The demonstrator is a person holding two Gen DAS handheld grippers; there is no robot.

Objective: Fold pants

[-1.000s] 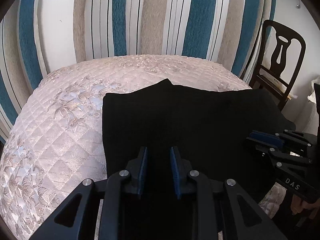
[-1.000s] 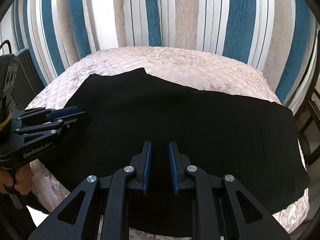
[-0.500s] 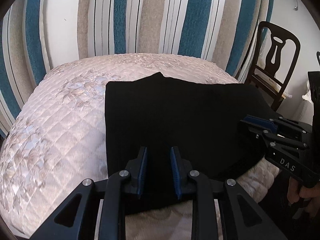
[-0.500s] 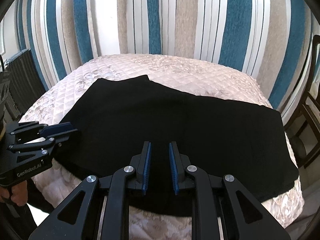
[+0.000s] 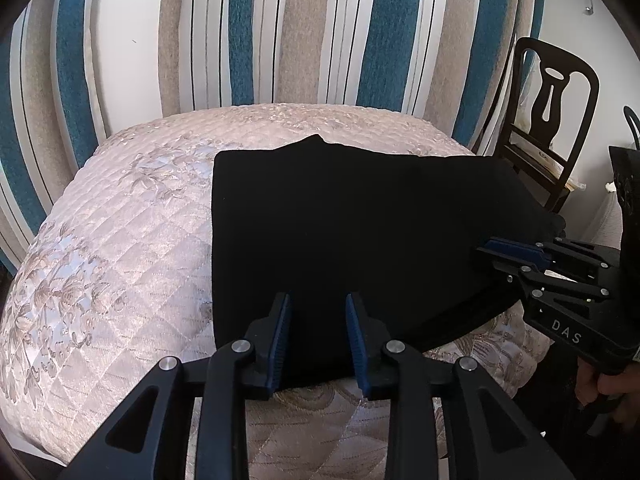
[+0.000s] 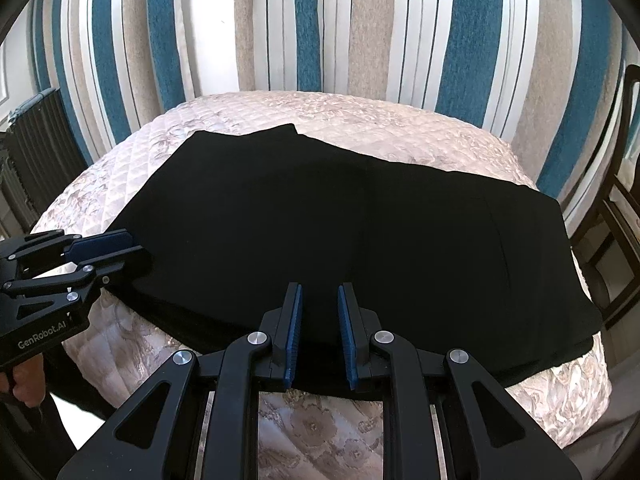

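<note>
Black pants [image 5: 344, 224] lie folded flat on a quilted pink bed [image 5: 120, 240], their near edge hanging over the bed's front edge; they also show in the right wrist view [image 6: 340, 224]. My left gripper [image 5: 316, 336] is open and empty, held just in front of the pants' near left corner. My right gripper [image 6: 318, 332] is open and empty, in front of the pants' near edge at its middle. Each gripper appears in the other's view, the right one [image 5: 516, 252] and the left one [image 6: 100, 248], beside the pants' edges.
Striped blue, beige and white curtains [image 5: 280, 40] hang behind the bed. A dark wooden chair [image 5: 548, 120] stands at the right of the bed. A dark radiator [image 6: 36, 152] stands at the left. The bedspread [image 6: 320, 416] drapes down the front.
Both grippers have drawn back toward me and away from the pants, so that the bed's front edge now shows below them. The pants lie as before.
</note>
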